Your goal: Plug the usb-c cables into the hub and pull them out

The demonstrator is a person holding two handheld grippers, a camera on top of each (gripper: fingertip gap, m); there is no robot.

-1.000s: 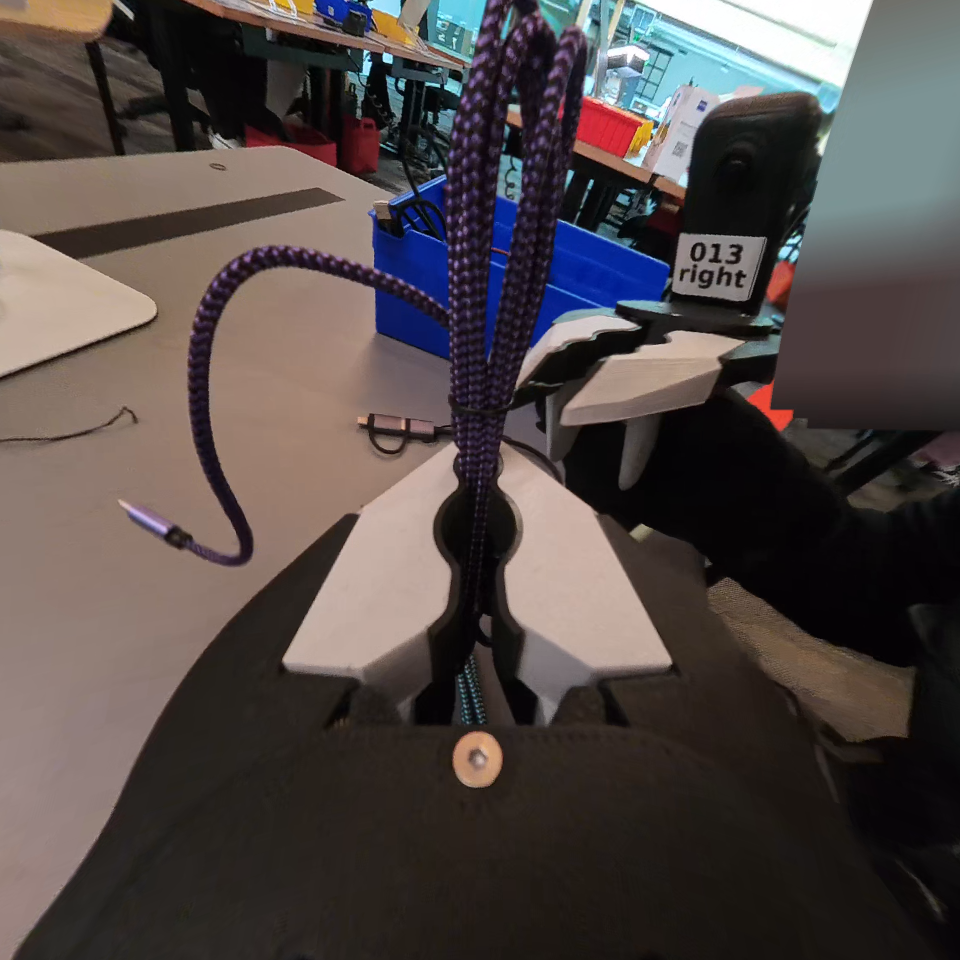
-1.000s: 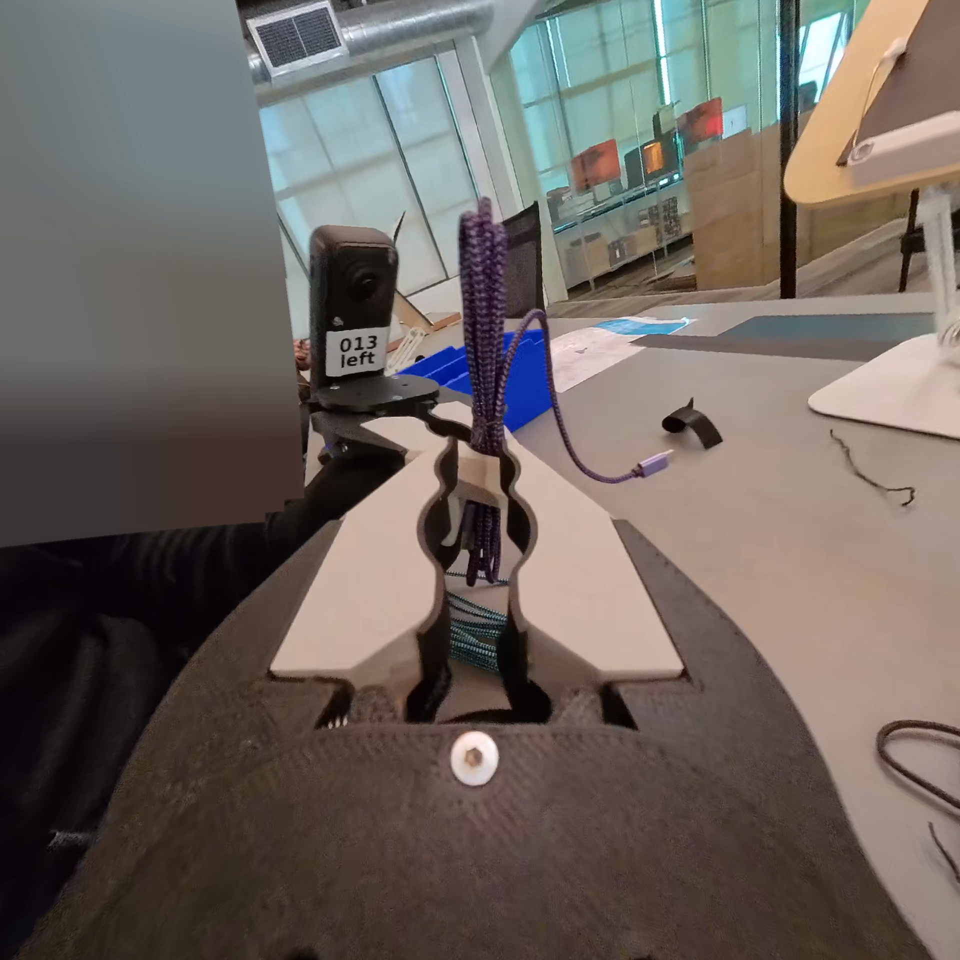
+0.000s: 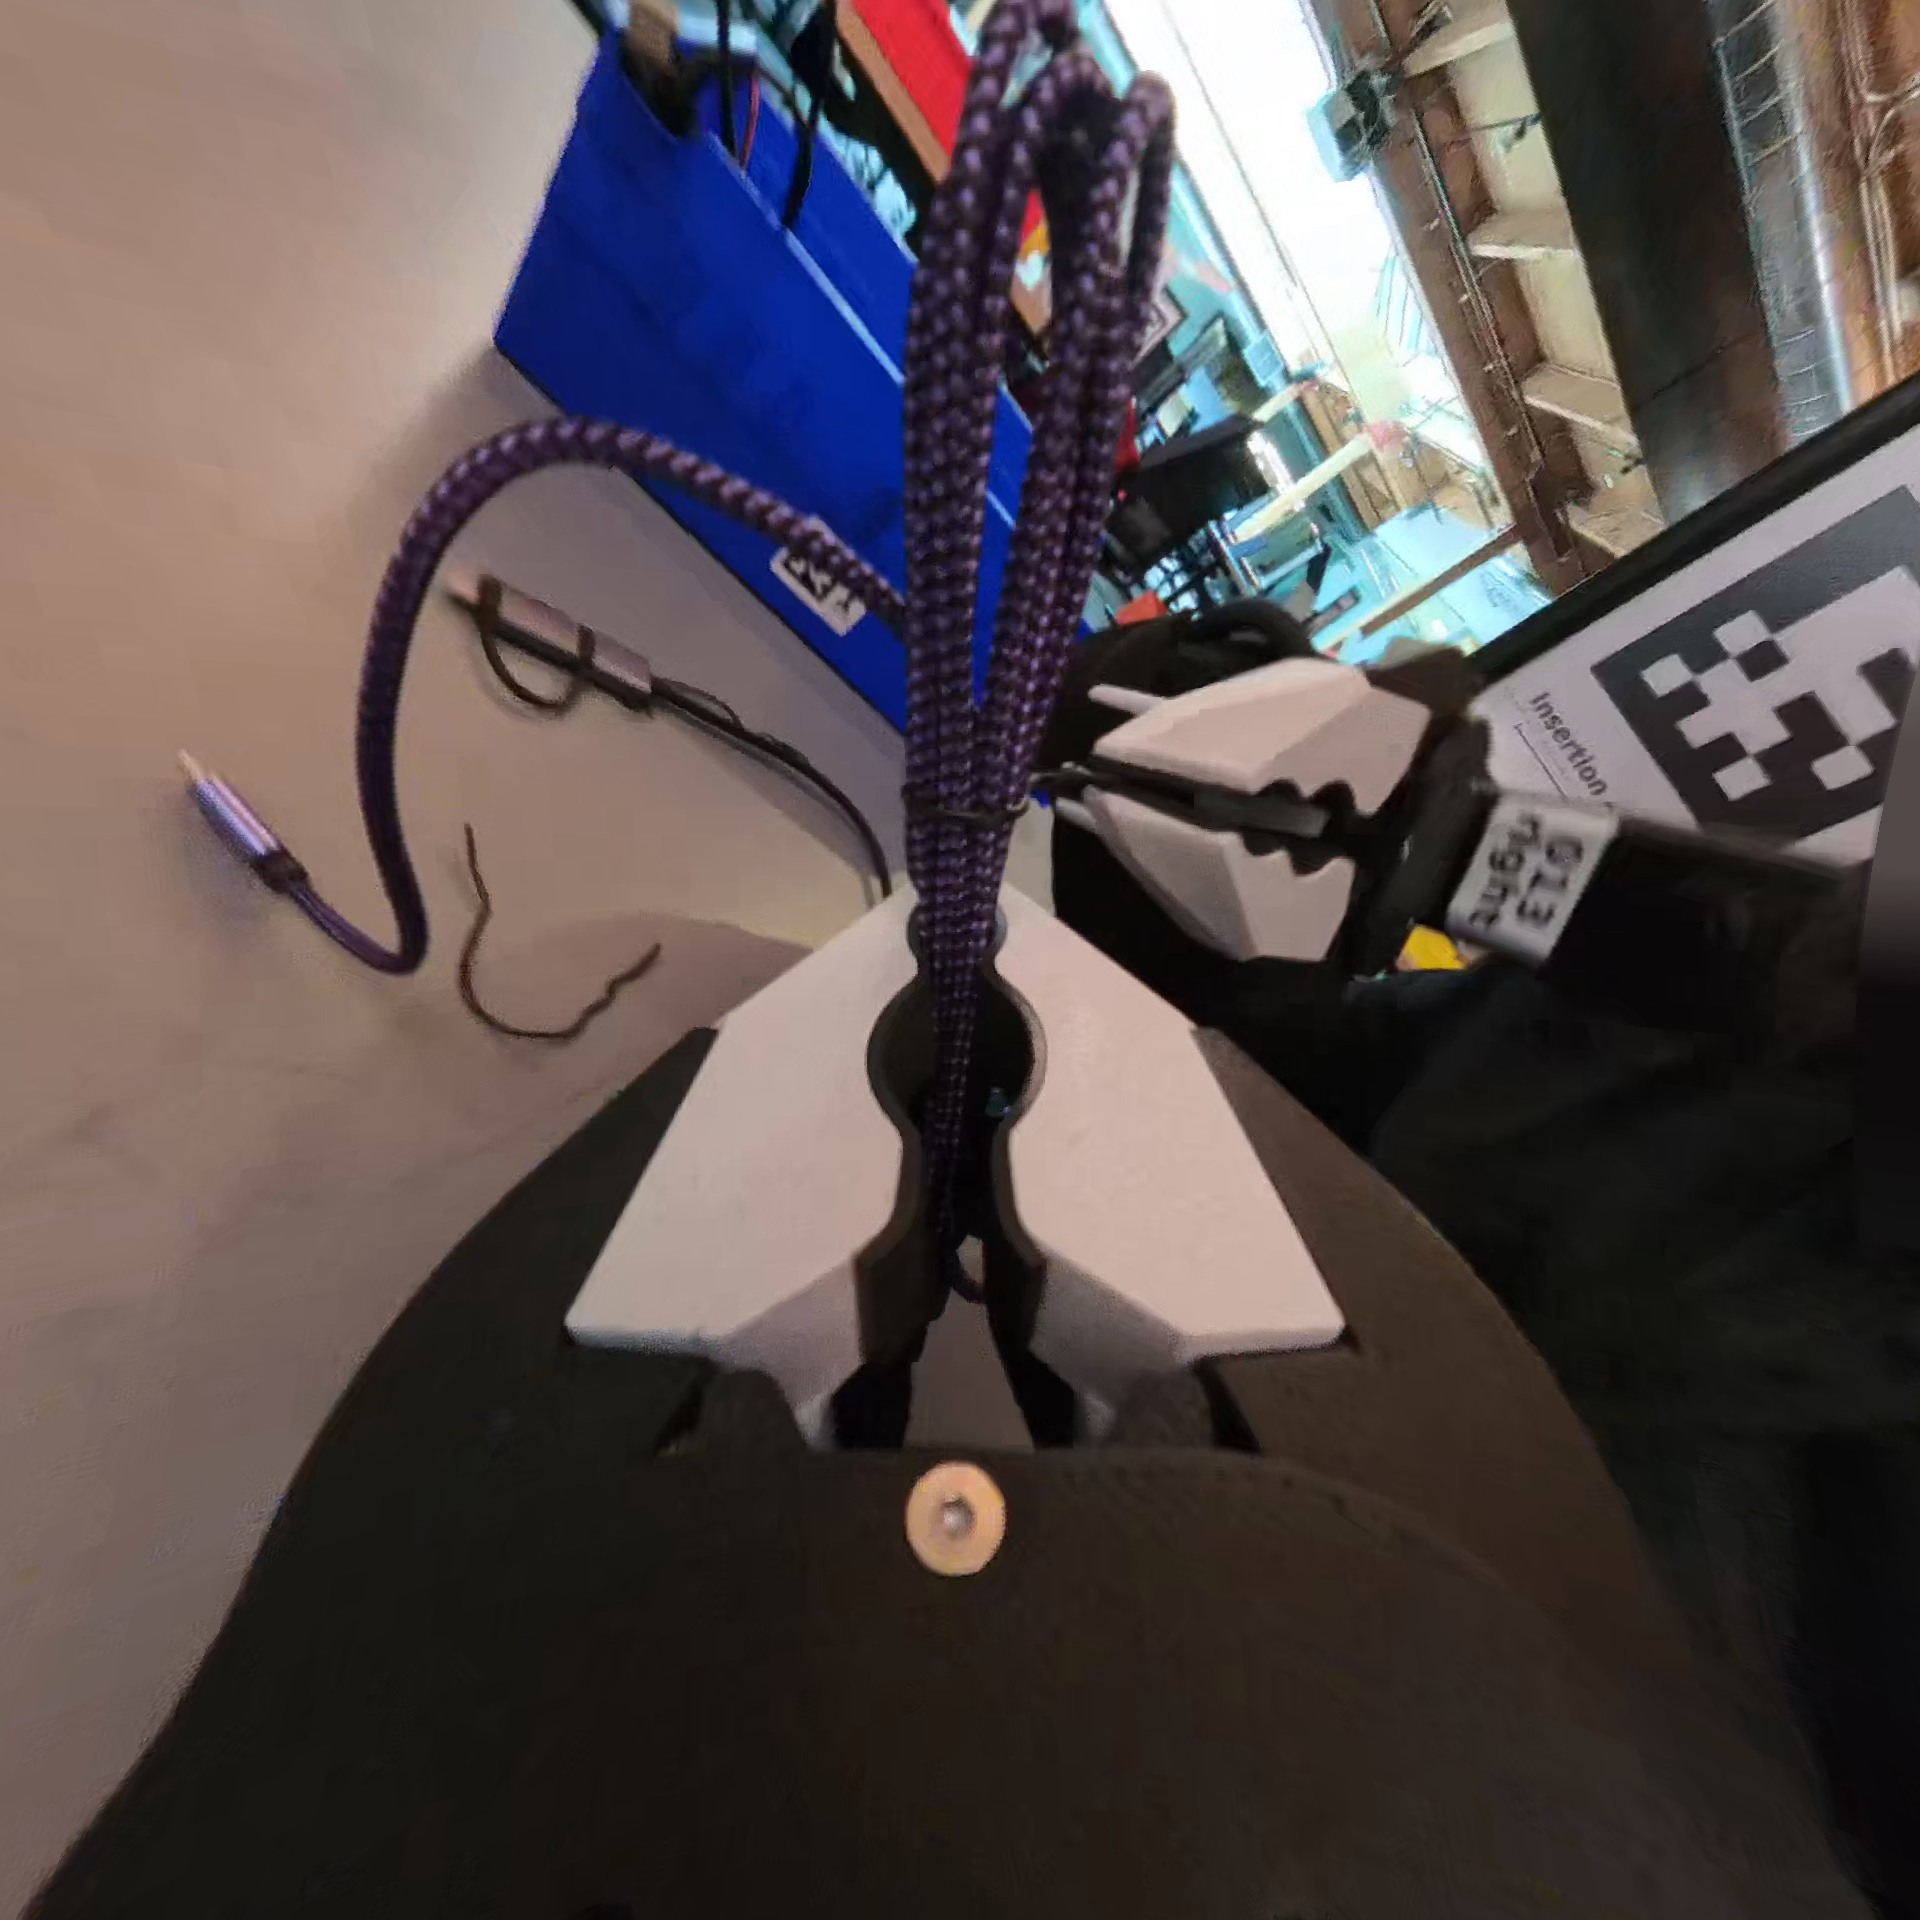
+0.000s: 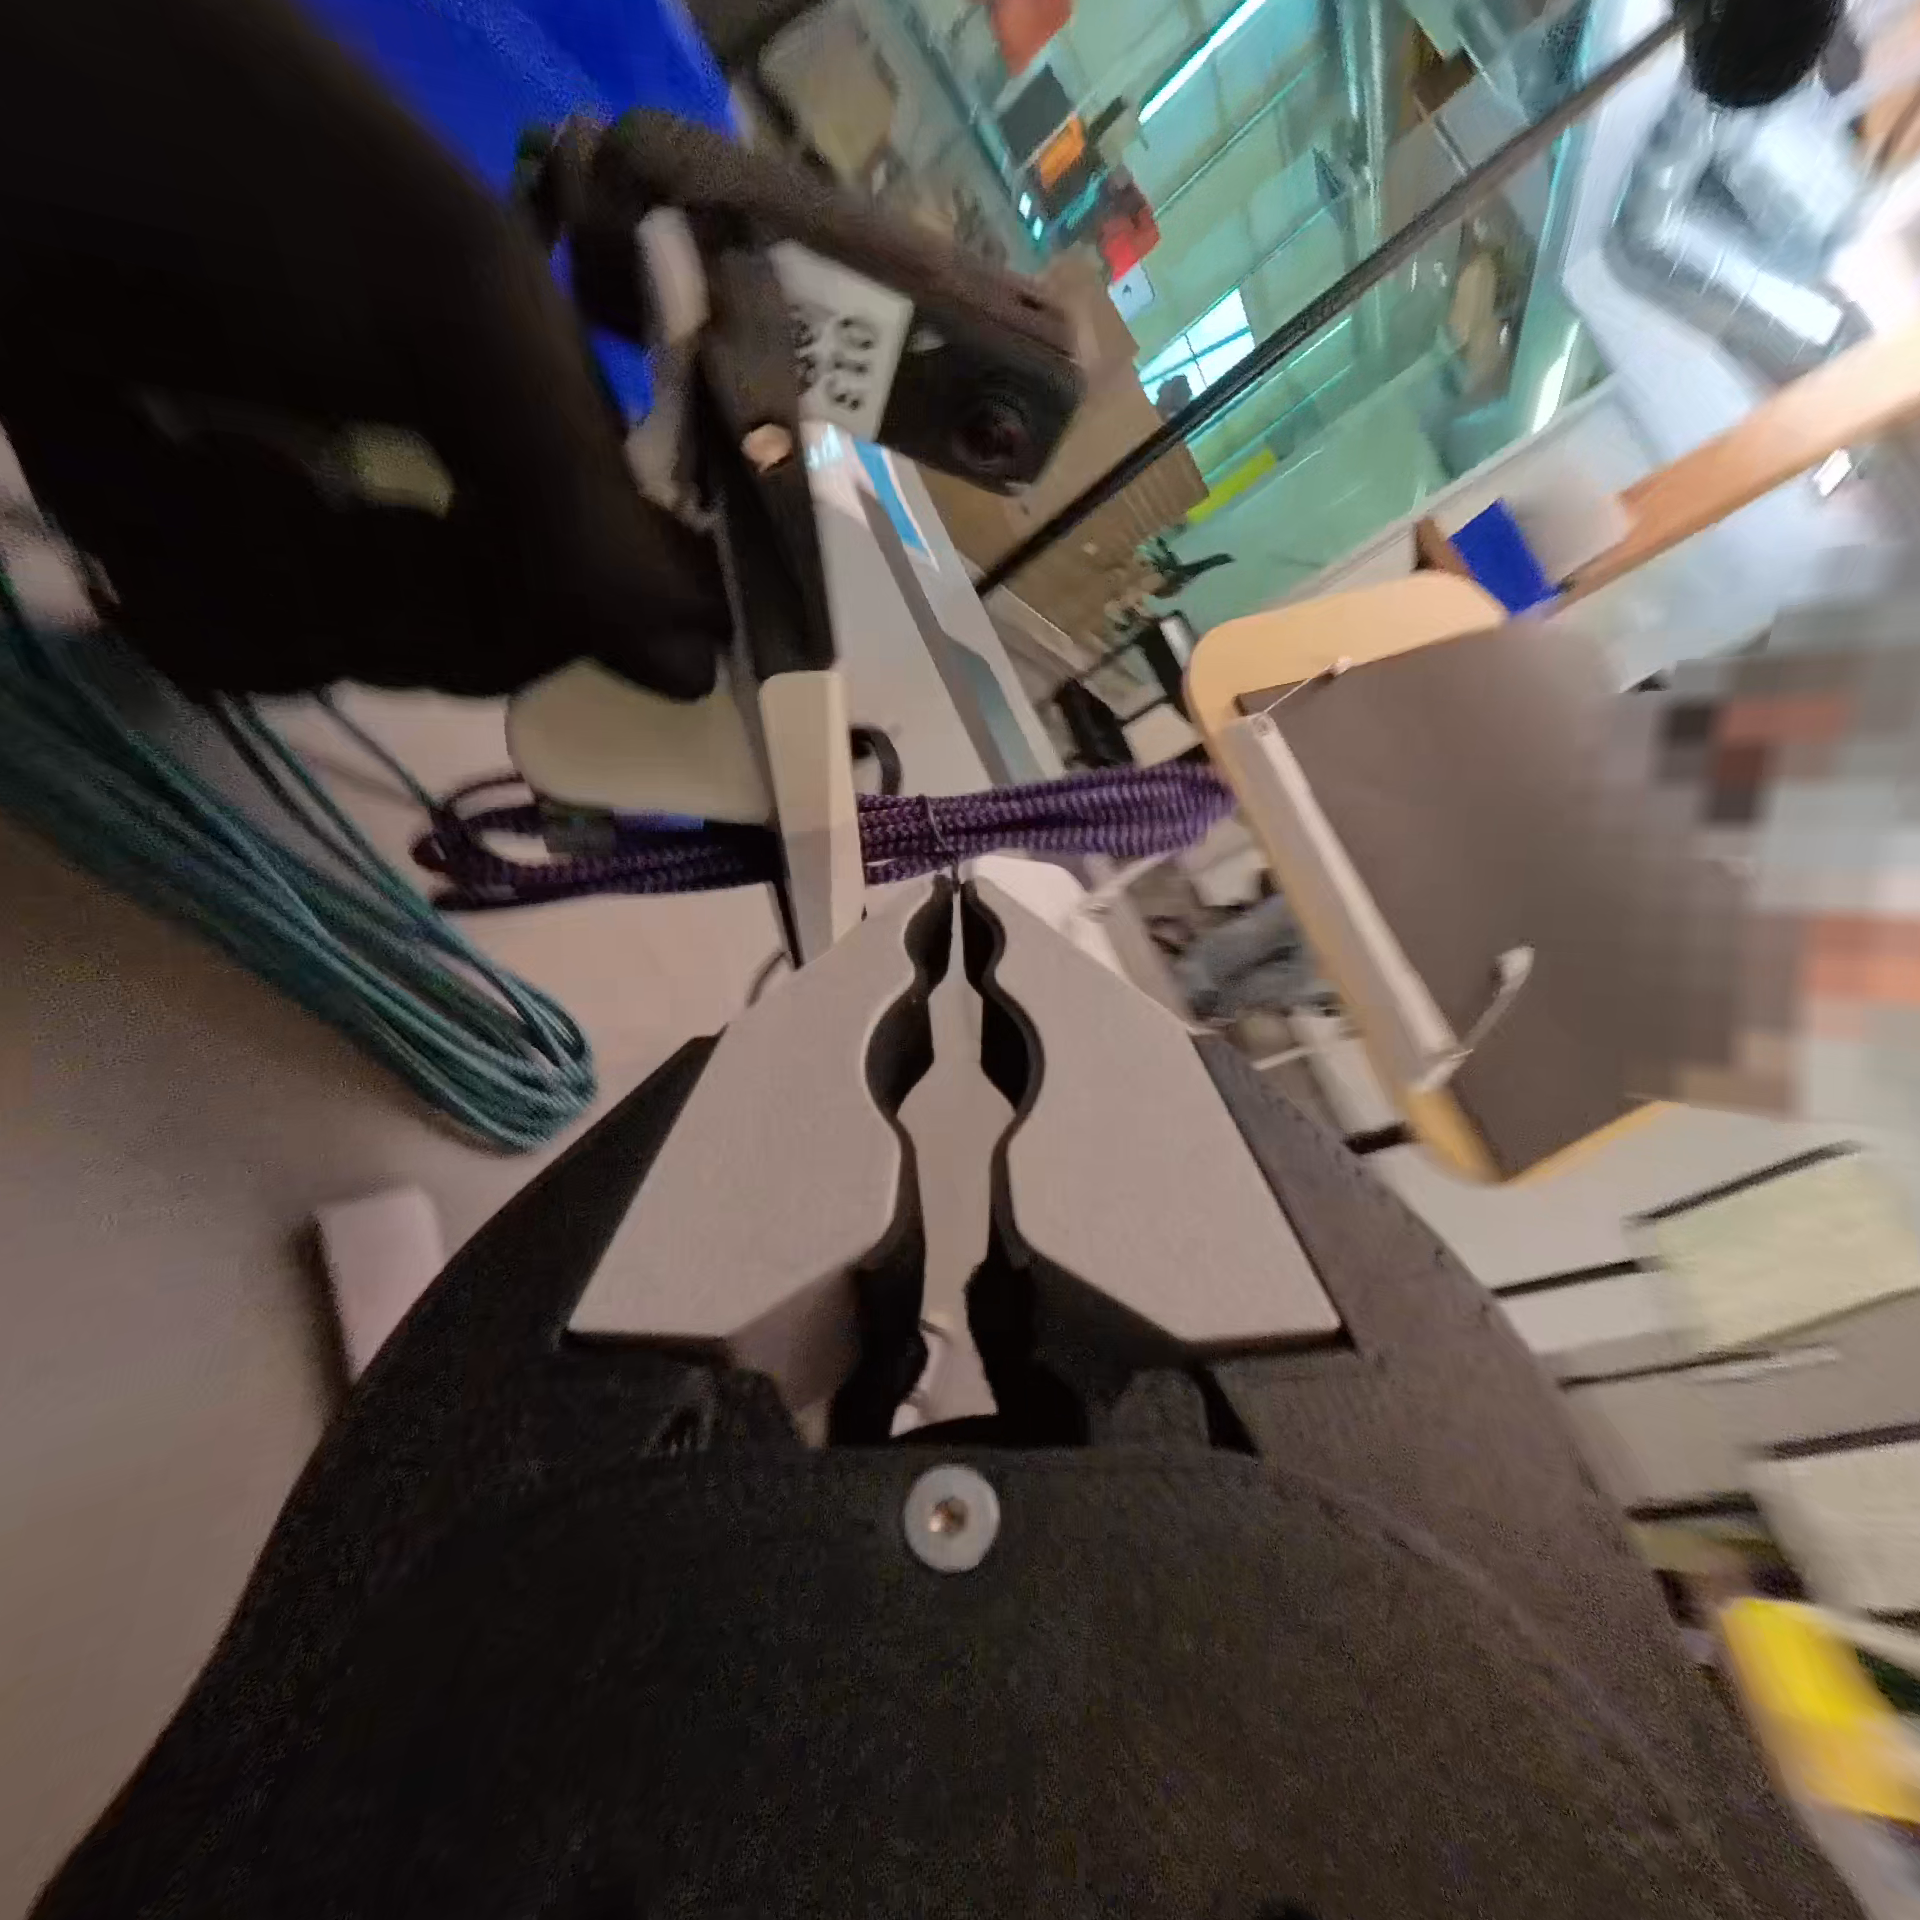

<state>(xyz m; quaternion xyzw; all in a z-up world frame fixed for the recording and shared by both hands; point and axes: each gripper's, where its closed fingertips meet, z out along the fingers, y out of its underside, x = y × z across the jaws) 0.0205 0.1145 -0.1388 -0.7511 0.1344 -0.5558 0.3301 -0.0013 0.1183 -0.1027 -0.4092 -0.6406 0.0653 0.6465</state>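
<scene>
- Left wrist view: the left gripper (image 3: 956,935) is pressed together on a folded bundle of purple braided cable (image 3: 997,499). The strands pass through the round notch between the pale fingers, then rise up out of the top of the frame, so the loop ends are cut off.
- A thin dark twist tie (image 3: 966,814) cinches the bundle just above the fingertips.
- One loose strand arcs out to the left and ends in a metallic purple usb-c plug (image 3: 237,823), which hangs over the pale grey table (image 3: 208,1143).
- The right gripper (image 3: 1060,784) comes in from the right with its tips at the tie. Its jaws look closed on the tie's end, though blur makes the contact hard to read.
- Behind lie a small grey hub (image 3: 577,649) with a dark lead, a loose dark thread (image 3: 520,966) and a blue plastic bin (image 3: 748,343), all soft with blur.
- Right wrist view: the right gripper (image 4: 956,888) has its wavy-edged matte fingers nearly together, nipping a thin dark wire at the very tips, right against the purple braided cable (image 4: 1039,821) lying crosswise.
- The left gripper (image 4: 810,821) clamps that bundle edge-on, and a black-gloved hand (image 4: 312,416) hides most of its body.
- A teal braided cable (image 4: 343,935) loops at the left, its ends out of frame.
- The right side is heavily smeared.
</scene>
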